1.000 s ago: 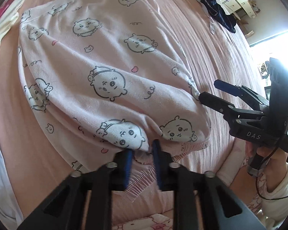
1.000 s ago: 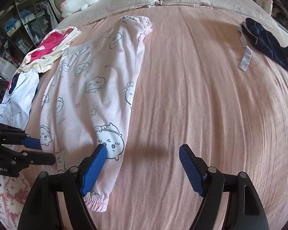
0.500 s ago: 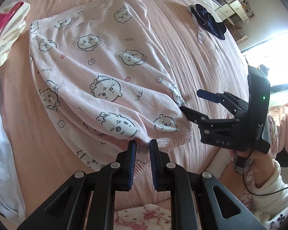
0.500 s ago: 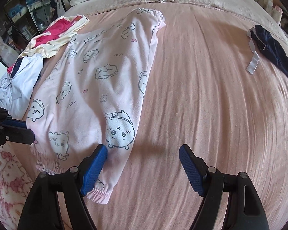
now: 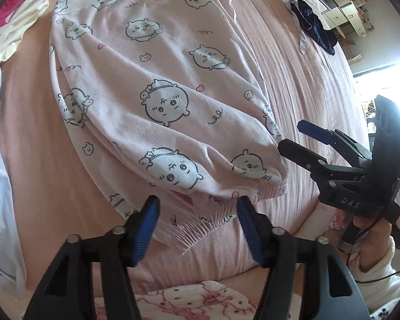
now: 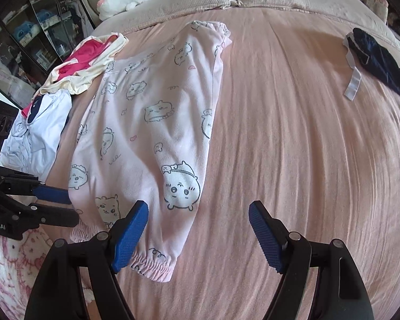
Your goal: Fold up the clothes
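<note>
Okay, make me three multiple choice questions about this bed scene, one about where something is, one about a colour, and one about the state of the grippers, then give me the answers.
1. Where does the dark navy garment lie, seen from the right wrist camera?
A. on the pink patterned pants
B. at the far right of the bed, apart from the pants
C. under the white plush toy

2. What colour are the pads on the gripper fingers?
A. red
B. green
C. blue

3. How does the left gripper stand?
A. open, holding nothing
B. shut on the pants cuff
C. shut on the bedspread

Answers: 1 B, bare pink bedspread separates it from the pink patterned pants. 2 C, the ribbed pads are blue on both tools. 3 A, its jaws are spread with the cuff lying loose between them; the right gripper is open too.
</note>
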`<state>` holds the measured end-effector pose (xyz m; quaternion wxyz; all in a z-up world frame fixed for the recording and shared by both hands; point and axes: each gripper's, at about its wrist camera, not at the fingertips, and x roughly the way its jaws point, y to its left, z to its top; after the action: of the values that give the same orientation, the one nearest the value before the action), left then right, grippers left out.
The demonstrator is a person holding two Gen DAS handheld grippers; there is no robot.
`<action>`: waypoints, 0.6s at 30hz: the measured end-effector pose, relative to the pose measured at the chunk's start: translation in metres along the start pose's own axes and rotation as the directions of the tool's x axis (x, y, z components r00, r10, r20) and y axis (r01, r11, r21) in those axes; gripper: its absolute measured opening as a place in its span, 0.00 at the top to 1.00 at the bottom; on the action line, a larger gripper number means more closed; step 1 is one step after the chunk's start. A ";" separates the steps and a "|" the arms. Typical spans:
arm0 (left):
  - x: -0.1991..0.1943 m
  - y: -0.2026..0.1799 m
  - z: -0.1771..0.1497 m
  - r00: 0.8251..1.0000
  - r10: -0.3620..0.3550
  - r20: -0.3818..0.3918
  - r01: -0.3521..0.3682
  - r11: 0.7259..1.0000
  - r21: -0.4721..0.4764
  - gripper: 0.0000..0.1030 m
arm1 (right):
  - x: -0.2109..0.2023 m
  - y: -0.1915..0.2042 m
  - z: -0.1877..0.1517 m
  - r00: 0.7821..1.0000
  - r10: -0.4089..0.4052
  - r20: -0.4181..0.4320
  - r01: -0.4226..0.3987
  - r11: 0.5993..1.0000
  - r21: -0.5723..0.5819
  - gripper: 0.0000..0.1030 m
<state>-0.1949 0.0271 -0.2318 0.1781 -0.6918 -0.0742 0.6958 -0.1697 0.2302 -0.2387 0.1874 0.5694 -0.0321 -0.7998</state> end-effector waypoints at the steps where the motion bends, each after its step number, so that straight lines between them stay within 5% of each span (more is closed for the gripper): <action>1: 0.001 -0.002 0.001 1.000 -0.002 0.001 0.002 1.000 0.004 0.40 | 0.001 -0.002 0.000 1.000 0.017 -0.004 -0.017 1.000 0.015 0.25; 9: 0.029 -0.009 0.010 0.999 0.036 -0.034 -0.035 0.999 0.015 0.43 | 0.007 -0.008 0.005 1.000 0.030 -0.005 -0.030 0.998 0.061 0.25; 12: 0.027 -0.015 0.011 0.998 0.055 -0.007 -0.055 0.998 0.039 0.83 | 0.008 -0.012 0.004 0.999 0.035 -0.011 -0.034 0.996 0.088 0.25; 18: 0.009 -0.023 0.010 0.997 0.066 0.039 -0.069 0.995 0.078 0.88 | 0.007 -0.009 0.005 0.999 0.044 -0.004 -0.043 0.995 0.086 0.25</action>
<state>-0.2009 0.0532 -0.2313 0.1805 -0.6734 -0.0262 0.7164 -0.1788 0.2348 -0.2457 0.1800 0.5786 -0.0783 -0.7916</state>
